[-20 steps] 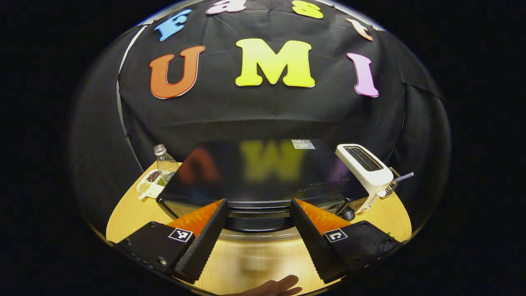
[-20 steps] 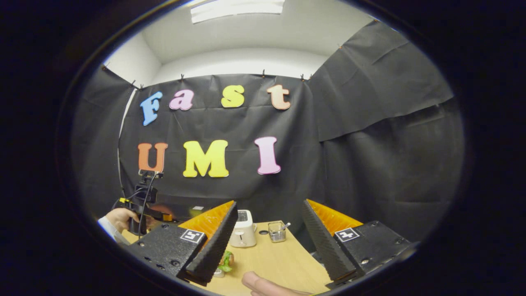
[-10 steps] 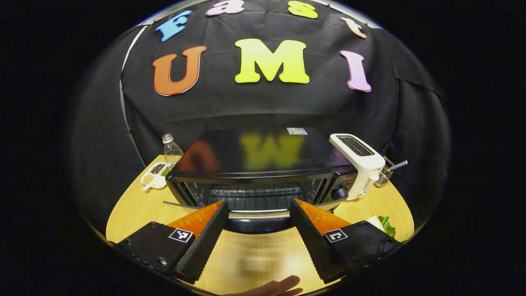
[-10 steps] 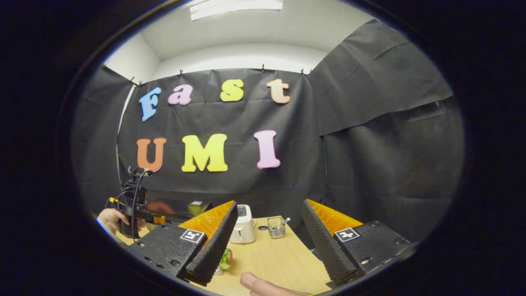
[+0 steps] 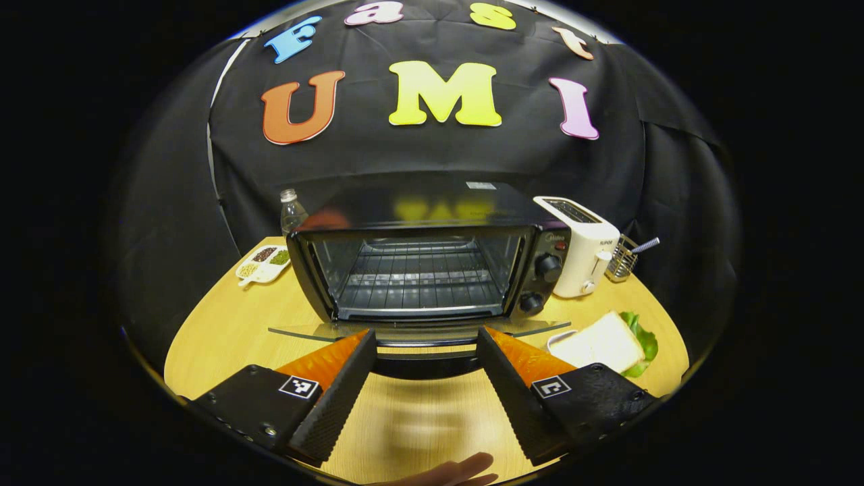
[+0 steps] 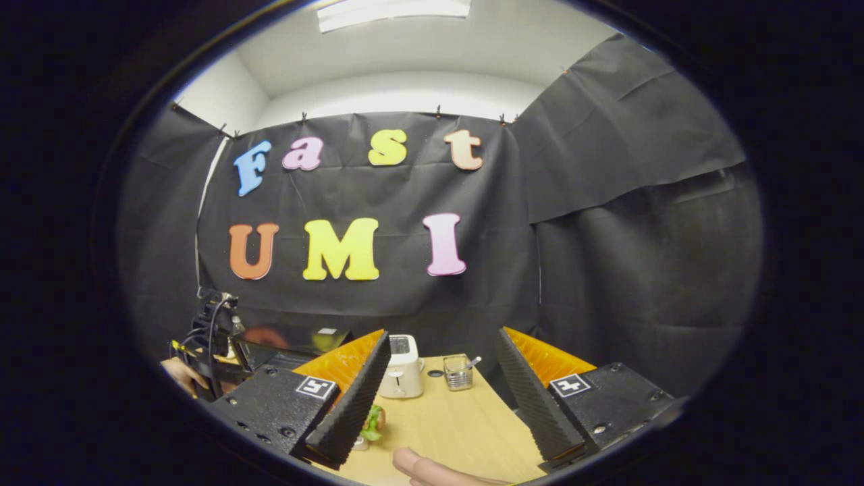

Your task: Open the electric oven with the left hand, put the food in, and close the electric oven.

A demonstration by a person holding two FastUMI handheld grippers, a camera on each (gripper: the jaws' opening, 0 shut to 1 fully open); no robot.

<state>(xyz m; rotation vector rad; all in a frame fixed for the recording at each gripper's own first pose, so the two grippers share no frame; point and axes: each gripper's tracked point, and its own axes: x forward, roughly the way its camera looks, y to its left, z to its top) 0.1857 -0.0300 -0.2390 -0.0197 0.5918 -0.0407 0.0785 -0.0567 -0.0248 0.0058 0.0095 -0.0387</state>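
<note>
- While the oven showed only its dark top a second ago, its door now lies flat — rack exposed, so opening looks done.
- Left gripper spread, door handle between its fingers, no pinch.
- Sandwich sits right of the door — loading comes next.
- Right gripper spread, holding nothing.

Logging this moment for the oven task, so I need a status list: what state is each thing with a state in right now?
Oven door: open, folded down flat.
Oven: rack inside bare.
Sandwich: on the table, outside the oven.
Left gripper: open, holding nothing.
Right gripper: open, holding nothing.
Toaster: slots empty.
</note>
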